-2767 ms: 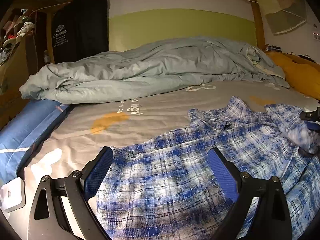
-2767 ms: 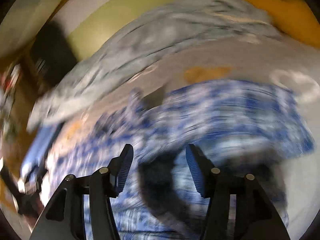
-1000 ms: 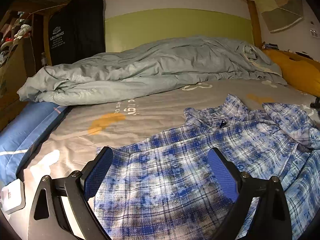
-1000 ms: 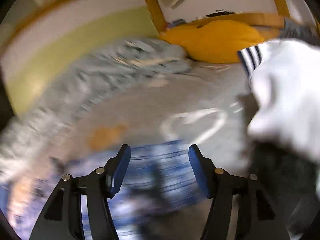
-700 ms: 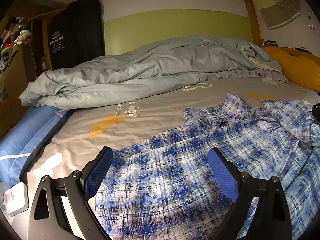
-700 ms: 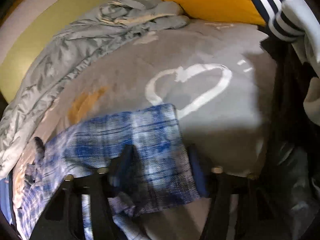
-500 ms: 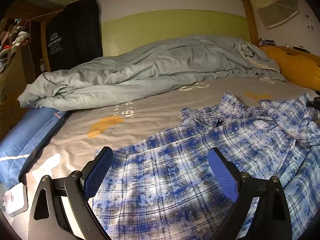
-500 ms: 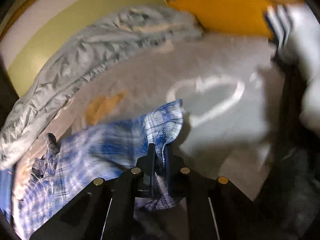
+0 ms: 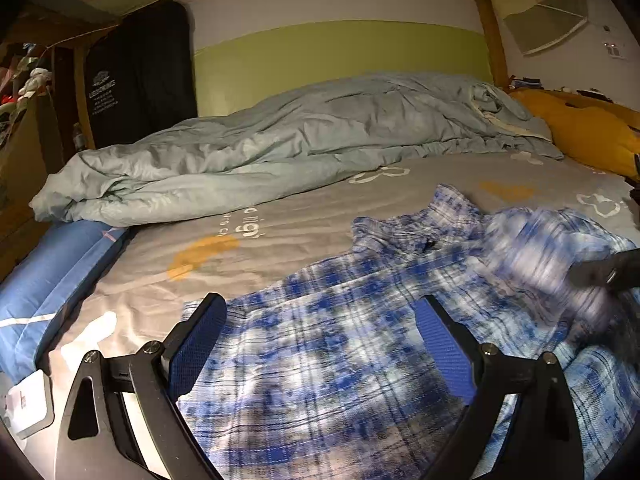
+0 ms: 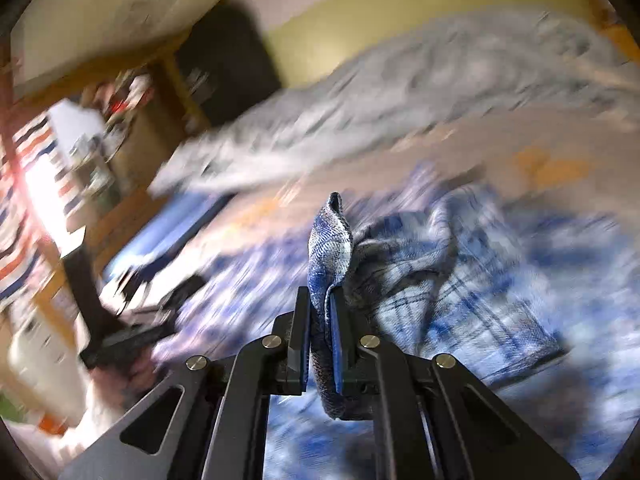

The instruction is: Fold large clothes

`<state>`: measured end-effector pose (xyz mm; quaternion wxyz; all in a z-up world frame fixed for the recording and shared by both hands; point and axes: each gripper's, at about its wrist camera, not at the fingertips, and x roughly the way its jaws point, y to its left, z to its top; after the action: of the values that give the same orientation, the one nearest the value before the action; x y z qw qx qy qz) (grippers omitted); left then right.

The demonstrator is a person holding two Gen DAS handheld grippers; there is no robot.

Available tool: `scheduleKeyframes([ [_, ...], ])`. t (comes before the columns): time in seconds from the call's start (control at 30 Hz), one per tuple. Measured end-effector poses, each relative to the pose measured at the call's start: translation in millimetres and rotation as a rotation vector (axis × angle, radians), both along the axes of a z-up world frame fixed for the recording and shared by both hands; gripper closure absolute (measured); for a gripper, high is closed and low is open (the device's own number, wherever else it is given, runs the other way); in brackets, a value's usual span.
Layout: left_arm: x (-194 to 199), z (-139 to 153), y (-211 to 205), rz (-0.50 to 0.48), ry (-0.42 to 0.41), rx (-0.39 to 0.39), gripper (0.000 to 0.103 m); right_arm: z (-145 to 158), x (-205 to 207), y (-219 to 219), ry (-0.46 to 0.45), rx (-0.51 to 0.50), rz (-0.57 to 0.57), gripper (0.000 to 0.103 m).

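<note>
A blue and white plaid shirt [image 9: 328, 344] lies spread on the grey bed sheet [image 9: 280, 224], its collar toward the duvet. My left gripper [image 9: 320, 344] hovers open over the shirt's lower body, nothing between its blue pads. My right gripper [image 10: 320, 304] is shut on the shirt's sleeve cuff [image 10: 330, 248], which sticks up between its pads. In the left wrist view that gripper [image 9: 604, 270] shows as a dark blur at the right edge, with the sleeve [image 9: 536, 252] smeared across the shirt's chest. The right wrist view is heavily blurred.
A crumpled pale blue duvet [image 9: 280, 148] fills the far half of the bed. A yellow pillow [image 9: 588, 136] lies far right, a blue pillow [image 9: 44, 288] at the left edge, a dark bag [image 9: 136, 76] against the headboard. A white box [image 9: 24, 408] sits near left.
My right gripper shut on the sleeve cuff at the bed's right side, then swung left with it, drawing the sleeve over the shirt. The left gripper stayed open in place.
</note>
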<state>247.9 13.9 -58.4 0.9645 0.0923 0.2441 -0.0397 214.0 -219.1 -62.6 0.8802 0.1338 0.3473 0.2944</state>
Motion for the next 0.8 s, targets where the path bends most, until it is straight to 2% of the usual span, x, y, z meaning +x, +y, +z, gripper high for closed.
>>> scheduleKeyframes([
  [0.1,-0.2,-0.5,-3.1,-0.062,0.042,-0.046,0.019,-1.5,-12.7,15.1,-0.044,-0.155,-0.041,0.088],
  [0.17,-1.7,0.4,-3.5,-0.114,0.078,-0.1,0.026,5.0,-18.7,10.8,-0.085,-0.155,-0.064,0.078],
  [0.23,-5.8,2.0,-7.3,-0.183,0.119,-0.168,0.029,11.0,-25.7,1.6,-0.127,-0.14,-0.104,0.051],
  [0.27,-8.6,3.0,-10.1,-0.22,0.139,-0.204,0.03,14.3,-26.4,-1.9,-0.149,-0.139,-0.13,0.048],
  [0.37,-15.8,1.5,-26.3,-0.341,0.228,-0.312,0.031,28.5,-26.6,-18.7,-0.205,-0.159,-0.252,0.048],
  [0.43,-14.9,-6.8,-41.7,-0.392,0.318,-0.368,0.031,32.2,-28.7,-34.4,-0.224,-0.197,-0.382,0.048],
  [0.53,-7.8,-26.0,-60.0,-0.385,0.439,-0.394,0.033,37.9,-23.8,-44.1,-0.259,-0.259,-0.489,0.048],
  [0.7,3.6,-48.4,-64.7,-0.334,0.568,-0.39,0.035,44.8,-29.4,-49.1,-0.283,-0.252,-0.494,0.048],
  [0.8,3.0,-50.8,-64.9,-0.352,0.581,-0.395,0.039,42.5,-27.4,-40.5,-0.289,-0.293,-0.484,0.047],
])
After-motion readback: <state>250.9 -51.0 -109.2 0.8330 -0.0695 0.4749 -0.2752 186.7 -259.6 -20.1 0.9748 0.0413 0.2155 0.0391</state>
